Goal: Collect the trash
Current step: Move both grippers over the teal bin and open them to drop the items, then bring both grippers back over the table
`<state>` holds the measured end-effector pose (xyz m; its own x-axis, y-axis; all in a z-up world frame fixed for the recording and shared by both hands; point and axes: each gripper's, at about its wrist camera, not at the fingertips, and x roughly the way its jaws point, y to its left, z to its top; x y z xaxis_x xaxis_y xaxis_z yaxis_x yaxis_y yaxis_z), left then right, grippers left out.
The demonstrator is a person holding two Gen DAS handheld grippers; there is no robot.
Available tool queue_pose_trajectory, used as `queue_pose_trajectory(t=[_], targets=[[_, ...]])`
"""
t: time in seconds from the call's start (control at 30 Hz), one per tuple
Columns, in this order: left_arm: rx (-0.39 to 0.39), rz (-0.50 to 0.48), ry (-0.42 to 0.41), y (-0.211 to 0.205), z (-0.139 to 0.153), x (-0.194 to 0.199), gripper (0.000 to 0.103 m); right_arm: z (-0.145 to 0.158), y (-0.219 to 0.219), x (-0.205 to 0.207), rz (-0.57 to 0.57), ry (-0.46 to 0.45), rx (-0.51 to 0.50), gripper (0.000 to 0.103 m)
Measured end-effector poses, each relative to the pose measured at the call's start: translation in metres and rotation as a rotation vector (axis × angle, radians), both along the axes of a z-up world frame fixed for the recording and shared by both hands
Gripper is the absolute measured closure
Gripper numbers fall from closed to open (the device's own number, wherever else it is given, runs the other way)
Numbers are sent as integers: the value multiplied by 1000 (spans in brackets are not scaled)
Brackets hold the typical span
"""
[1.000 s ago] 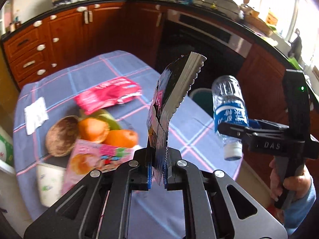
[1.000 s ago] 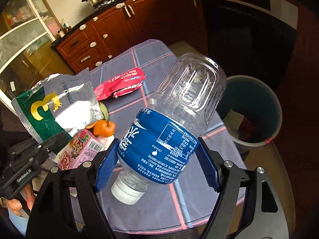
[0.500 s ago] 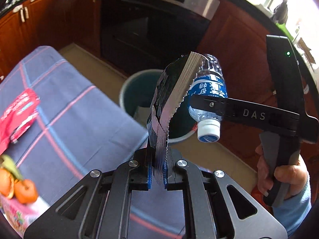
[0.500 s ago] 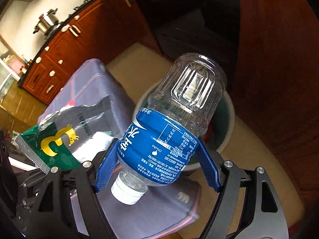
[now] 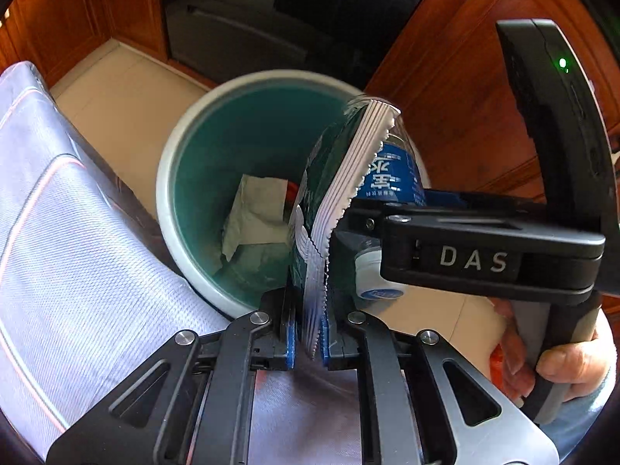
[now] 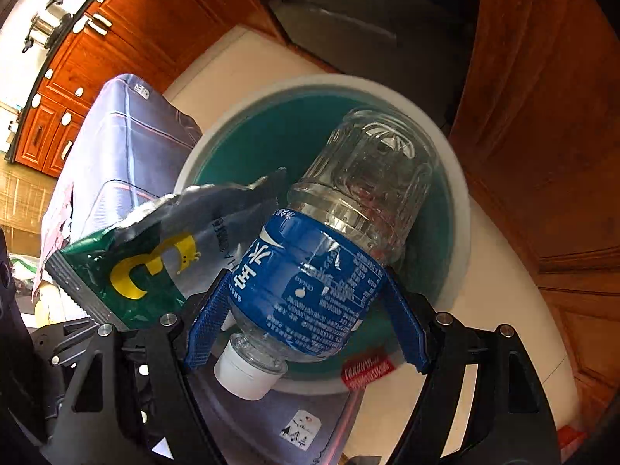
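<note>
**Holding trash over the bin**

Pinching the snack wrapper [image 5: 336, 209] edge-on, your left gripper [image 5: 308, 343] has its pads pressed nearly together. Your right gripper [image 6: 306, 323] is spread wide around the plastic bottle [image 6: 329, 263], blue pads on its label, cap toward you. Both hang above the teal bin [image 5: 170, 170]. The wrapper hides much of the bottle in the left view. Crumpled paper [image 5: 254, 217] lies in the bin. The tablecloth [image 5: 77, 252] edge crowds the bin's left rim; wood cabinets [image 6: 542, 116] stand close on the right.
</note>
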<state>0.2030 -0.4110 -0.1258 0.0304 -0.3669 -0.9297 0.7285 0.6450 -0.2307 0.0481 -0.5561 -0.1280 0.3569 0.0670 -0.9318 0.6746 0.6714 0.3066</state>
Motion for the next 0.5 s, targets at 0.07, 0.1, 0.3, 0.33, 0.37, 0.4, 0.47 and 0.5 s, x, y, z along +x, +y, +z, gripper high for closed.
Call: queue_pose_trajectory(t=[0.07,0.1,0.3,0.33,0.37,0.4,0.47,0.5], targets=[[12,-8,1,-1,-4,3,87,-4,-2,2,-7,-6,17,17],[2,-18,5,-3,-3,5,82,-5,-3,1,-19,-12,26,15],[14,-43,-108,-1,15,-10,23,-3,-4,-2,-95,-11,43,11],[15,-43,-105,0,16,-11,22,-1,-1,-5,-98,-9,41,10],[8,-42,-103,3,18,-12,22,1,0,-5,-102,-8,38,10],[3,-39,-104,6,20,-13,22,3,3,-5,-106,-8,31,10],[-9,-27,-99,11,27,-14,20,9,7,-6,-102,-4,23,10],[-14,-22,-97,9,33,-14,20,12,10,-5,-99,-1,20,10]])
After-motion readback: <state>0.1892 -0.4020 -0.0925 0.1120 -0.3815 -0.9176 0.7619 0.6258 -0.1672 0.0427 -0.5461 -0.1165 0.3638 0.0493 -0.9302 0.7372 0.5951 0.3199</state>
